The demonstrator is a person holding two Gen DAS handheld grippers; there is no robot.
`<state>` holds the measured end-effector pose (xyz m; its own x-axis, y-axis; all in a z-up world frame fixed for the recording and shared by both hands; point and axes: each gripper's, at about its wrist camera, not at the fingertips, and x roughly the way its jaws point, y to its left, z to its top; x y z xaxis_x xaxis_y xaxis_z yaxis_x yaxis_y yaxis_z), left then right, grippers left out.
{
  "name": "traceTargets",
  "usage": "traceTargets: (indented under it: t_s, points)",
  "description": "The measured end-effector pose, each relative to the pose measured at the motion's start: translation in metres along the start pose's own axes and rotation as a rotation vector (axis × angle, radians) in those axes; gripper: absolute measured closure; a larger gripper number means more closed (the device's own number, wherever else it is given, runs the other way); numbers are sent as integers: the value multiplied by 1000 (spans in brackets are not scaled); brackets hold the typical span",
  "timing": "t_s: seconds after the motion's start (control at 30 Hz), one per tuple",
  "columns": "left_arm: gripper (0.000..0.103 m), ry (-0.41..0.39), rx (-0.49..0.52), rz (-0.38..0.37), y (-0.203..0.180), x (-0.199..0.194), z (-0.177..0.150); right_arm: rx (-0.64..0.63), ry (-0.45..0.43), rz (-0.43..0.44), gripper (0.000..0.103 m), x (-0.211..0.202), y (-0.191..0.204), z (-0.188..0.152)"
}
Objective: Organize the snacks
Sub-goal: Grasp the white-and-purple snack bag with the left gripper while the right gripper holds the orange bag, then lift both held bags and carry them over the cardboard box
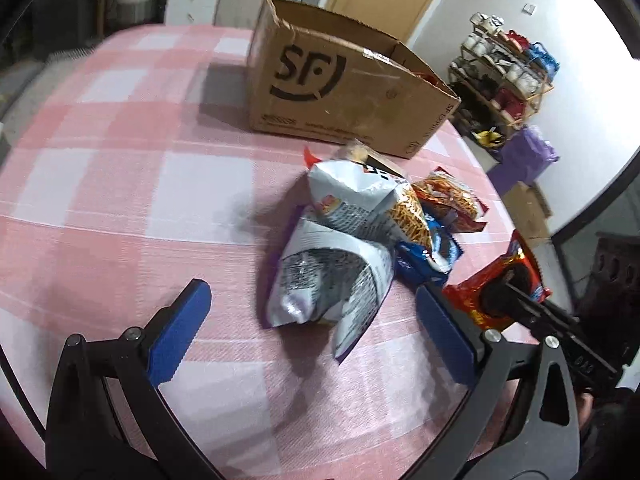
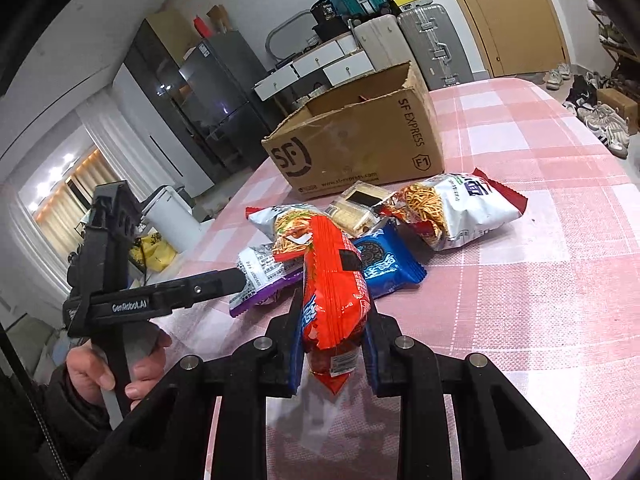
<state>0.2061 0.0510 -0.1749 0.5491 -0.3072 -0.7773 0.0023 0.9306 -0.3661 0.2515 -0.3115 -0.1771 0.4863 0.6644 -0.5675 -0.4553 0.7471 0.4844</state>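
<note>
My right gripper (image 2: 332,344) is shut on a red snack packet (image 2: 332,280) and holds it off the table. In the left wrist view that red packet (image 1: 466,294) hangs at the right edge. My left gripper (image 1: 316,324) stands open just above the cloth, with the near end of a silver and purple snack bag (image 1: 332,280) between its blue pads, untouched. Behind it lie a silver noodle-snack bag (image 1: 360,204), a blue cookie packet (image 2: 384,268) and a cracker pack (image 2: 356,208). An open cardboard box (image 2: 360,148) stands beyond the pile.
A pink checked tablecloth (image 1: 120,200) covers the table, with bare room left of the pile. The table edge runs close on the right of the left wrist view, by a shoe rack (image 1: 504,72). A hand (image 2: 100,372) holds the left gripper's handle. Suitcases (image 2: 432,44) stand behind.
</note>
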Motion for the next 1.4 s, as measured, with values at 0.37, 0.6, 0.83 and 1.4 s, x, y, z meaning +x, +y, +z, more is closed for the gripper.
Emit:
traceTargets:
  t_s: [0.37,0.6,0.83,1.4]
  points:
    - [2,38,-14,-33,3,23,12,11,1,6,79,0,-6,1]
    - [3,37,-12,-61,5,30,20,7,1,3,79,-1,-6,1]
    - [40,58,33,-128,4,32,22,-1,6,-4,79,-1,-4,3]
    - [63,-23,97,-70,9,-15,-1,-72,-18,-25,79,-16,26,10]
